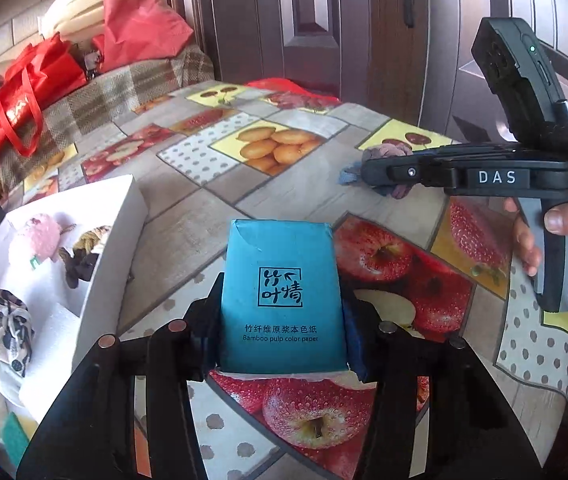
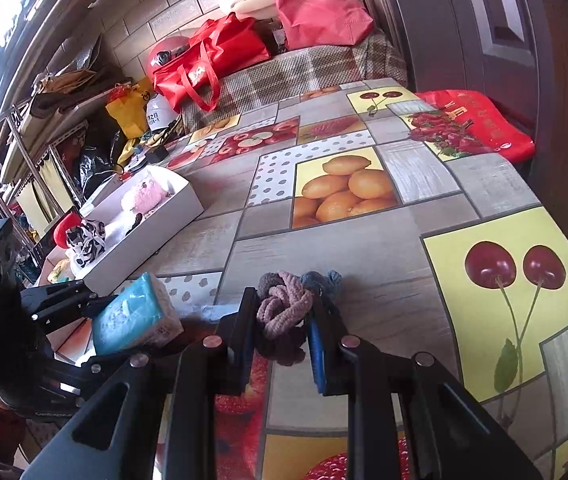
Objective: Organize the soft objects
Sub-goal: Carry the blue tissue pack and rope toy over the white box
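Table (image 1: 188, 236): one tissue pack (image 1: 282, 300), perhaps three scrunchies (image 1: 0, 328).

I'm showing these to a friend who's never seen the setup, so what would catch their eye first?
Probably the teal tissue pack, gripped upright in the left tool near the table's front edge. Next, the fruit-print tablecloth, then the mauve scrunchies pinched in the right tool. The white box of scrunchies sits at the left.

teal tissue pack (image 1: 282, 300), mauve scrunchie (image 2: 282, 310), fruit-print tablecloth (image 1: 212, 220).
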`<state>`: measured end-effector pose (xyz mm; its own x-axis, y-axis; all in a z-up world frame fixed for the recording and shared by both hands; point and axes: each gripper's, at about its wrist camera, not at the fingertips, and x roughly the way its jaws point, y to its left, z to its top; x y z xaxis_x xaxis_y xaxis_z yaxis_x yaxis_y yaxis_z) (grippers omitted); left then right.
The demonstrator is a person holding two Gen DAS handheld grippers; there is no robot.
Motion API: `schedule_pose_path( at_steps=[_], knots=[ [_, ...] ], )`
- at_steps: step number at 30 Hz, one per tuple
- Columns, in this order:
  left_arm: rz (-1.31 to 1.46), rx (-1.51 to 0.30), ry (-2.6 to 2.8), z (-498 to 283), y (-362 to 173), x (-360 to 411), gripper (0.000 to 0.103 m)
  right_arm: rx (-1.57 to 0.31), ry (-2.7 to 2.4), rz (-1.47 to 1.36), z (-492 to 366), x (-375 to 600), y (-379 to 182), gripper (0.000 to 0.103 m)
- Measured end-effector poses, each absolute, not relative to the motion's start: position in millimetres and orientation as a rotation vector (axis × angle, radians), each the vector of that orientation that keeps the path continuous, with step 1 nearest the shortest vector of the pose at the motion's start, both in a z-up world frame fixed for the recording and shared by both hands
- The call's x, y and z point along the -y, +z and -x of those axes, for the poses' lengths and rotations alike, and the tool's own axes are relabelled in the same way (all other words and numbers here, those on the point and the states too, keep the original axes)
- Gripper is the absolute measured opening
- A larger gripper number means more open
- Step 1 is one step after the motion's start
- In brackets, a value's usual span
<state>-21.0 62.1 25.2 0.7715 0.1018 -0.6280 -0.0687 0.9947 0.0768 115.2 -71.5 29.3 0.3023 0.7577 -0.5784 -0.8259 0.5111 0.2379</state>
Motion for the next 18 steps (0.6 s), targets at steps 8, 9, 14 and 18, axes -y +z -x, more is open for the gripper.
schedule_pose_path(
  at_steps=[8,9,14,18],
  knots=[
    [-0.027,-0.41,0.232,73,53,-70,0.049,-0.403,1.024,0.134,-65,70,56,0.022],
    [-0.02,-0.397,0.24,76,54,-72,0.049,-0.381,1.026,0.134,-60,68,57,0.022],
    [-0.014,-0.372,0.264,94,57,-85,0.049,-0.342,1.032,0.136,-46,54,59,0.022],
    [-0.005,-0.365,0.292,108,57,-96,0.049,-0.34,1.034,0.132,-40,46,58,0.022]
  ],
)
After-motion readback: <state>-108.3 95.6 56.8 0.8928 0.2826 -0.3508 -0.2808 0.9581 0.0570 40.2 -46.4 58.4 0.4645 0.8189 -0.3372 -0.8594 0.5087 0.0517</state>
